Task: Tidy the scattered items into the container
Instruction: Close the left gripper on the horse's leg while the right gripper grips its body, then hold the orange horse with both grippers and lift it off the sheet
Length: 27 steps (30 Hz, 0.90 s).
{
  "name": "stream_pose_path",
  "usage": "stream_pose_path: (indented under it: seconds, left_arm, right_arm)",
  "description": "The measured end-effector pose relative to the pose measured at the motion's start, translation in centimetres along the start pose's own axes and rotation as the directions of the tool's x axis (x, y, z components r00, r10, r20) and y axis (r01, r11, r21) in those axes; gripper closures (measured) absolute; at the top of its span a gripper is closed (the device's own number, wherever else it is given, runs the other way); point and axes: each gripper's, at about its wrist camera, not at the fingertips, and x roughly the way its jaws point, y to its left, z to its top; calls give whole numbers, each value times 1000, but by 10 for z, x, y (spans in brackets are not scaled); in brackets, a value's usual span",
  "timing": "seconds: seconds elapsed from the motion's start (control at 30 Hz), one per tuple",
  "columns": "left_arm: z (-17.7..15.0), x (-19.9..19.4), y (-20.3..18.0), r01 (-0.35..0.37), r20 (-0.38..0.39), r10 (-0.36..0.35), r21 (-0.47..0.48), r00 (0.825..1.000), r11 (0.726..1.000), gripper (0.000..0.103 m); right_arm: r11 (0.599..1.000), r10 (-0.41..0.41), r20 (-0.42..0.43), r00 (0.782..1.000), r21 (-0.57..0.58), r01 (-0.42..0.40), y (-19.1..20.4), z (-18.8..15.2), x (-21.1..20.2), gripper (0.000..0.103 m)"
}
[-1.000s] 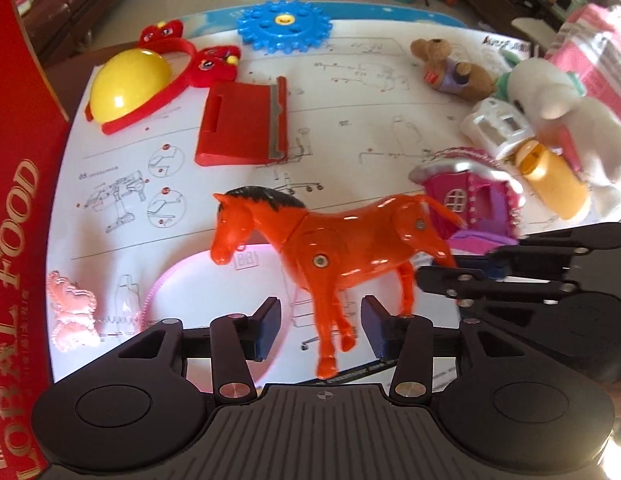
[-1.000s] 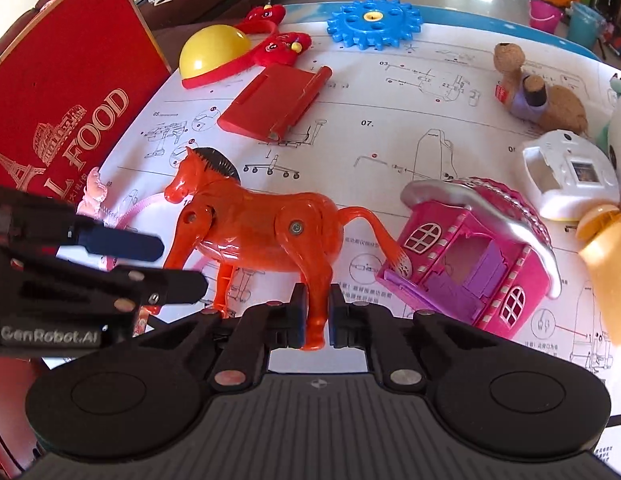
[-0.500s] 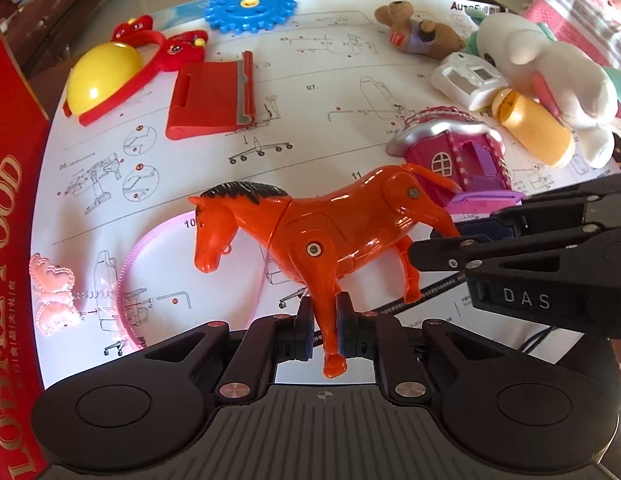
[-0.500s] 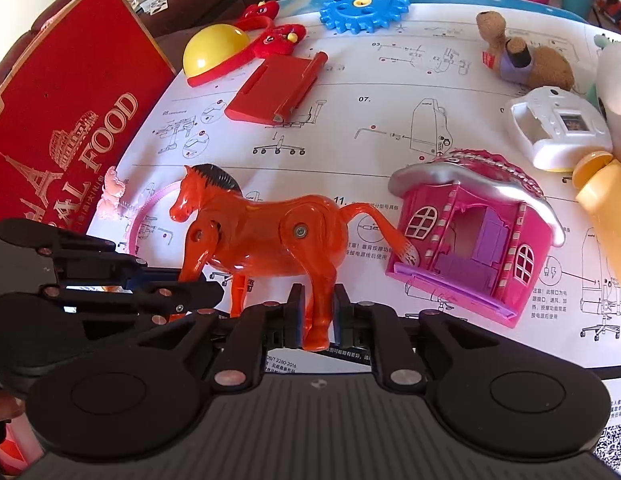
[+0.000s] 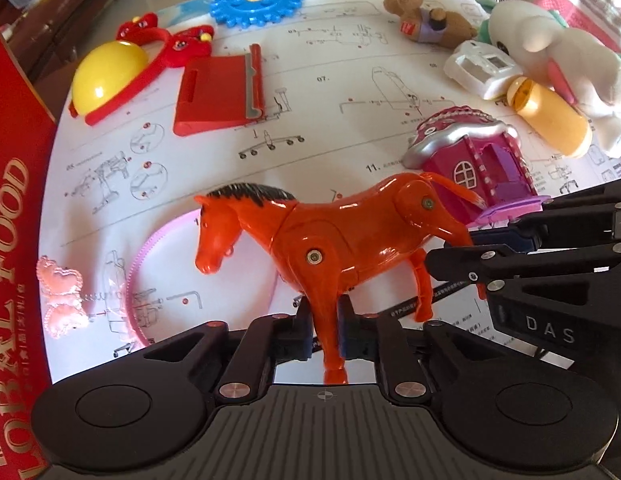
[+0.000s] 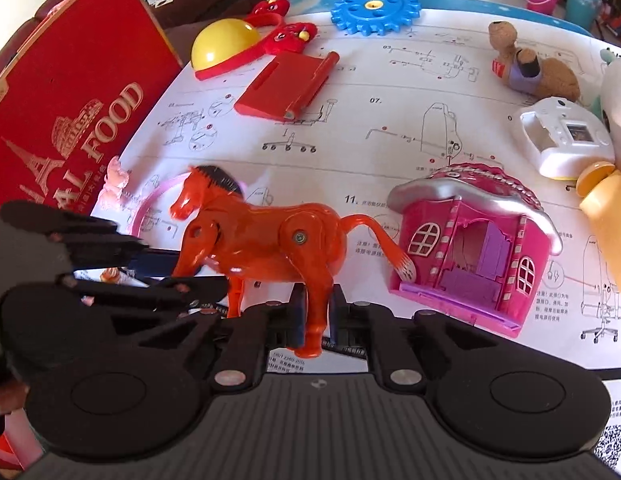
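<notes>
An orange toy horse (image 5: pixel 342 240) with a black mane stands side-on over the white instruction sheet (image 5: pixel 330 120), head to the left. My left gripper (image 5: pixel 324 320) is shut on its front leg. In the right wrist view the horse (image 6: pixel 262 240) has its hind leg between the pads of my right gripper (image 6: pixel 314 308), whose jaws are closing and press on it. Each gripper shows in the other's view: the right one (image 5: pixel 510 256) at the right, the left one (image 6: pixel 110 264) at the left. A red "FOOD" box (image 6: pixel 70 120) stands at the left edge.
A pink toy house (image 6: pixel 470 248) sits just right of the horse's tail. A pink ring (image 5: pixel 150 280) and a pink heart clip (image 5: pixel 60 296) lie left. Farther back are a yellow dome (image 5: pixel 106 76), red stand (image 5: pixel 218 96), blue gear (image 5: pixel 256 0), teddy (image 5: pixel 426 20), white toy camera (image 5: pixel 482 68) and yellow bottle (image 5: pixel 550 116).
My left gripper went from open around the horse's front leg to shut on it and moved in a little. The right gripper stayed on the hind leg.
</notes>
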Motion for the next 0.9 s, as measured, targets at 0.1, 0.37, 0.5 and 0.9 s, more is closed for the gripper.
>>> stream_pose_path:
  seconds: [0.1,0.37,0.5,0.9]
  left_arm:
    - [-8,-1,-4,0,5,0,32,1000,999,96]
    - [-11,2,-5,-11,5,11,29,1000,1000,85]
    - [-10,4,-2,-67,14,67,3,998,998,74]
    - [-18,-3,-10,-99,36,98,40,995,994,96]
  right_arm:
    - [1000,12,-16,1000,24,-12,-3,-1,-1,87]
    - [999,-31,-8,1000,-9,31,8,3,8,87]
    - [1000,-15,-7,1000,5,15,7,0,9,89]
    - [999,12,-12,1000,41,-11,8,-6,3,89]
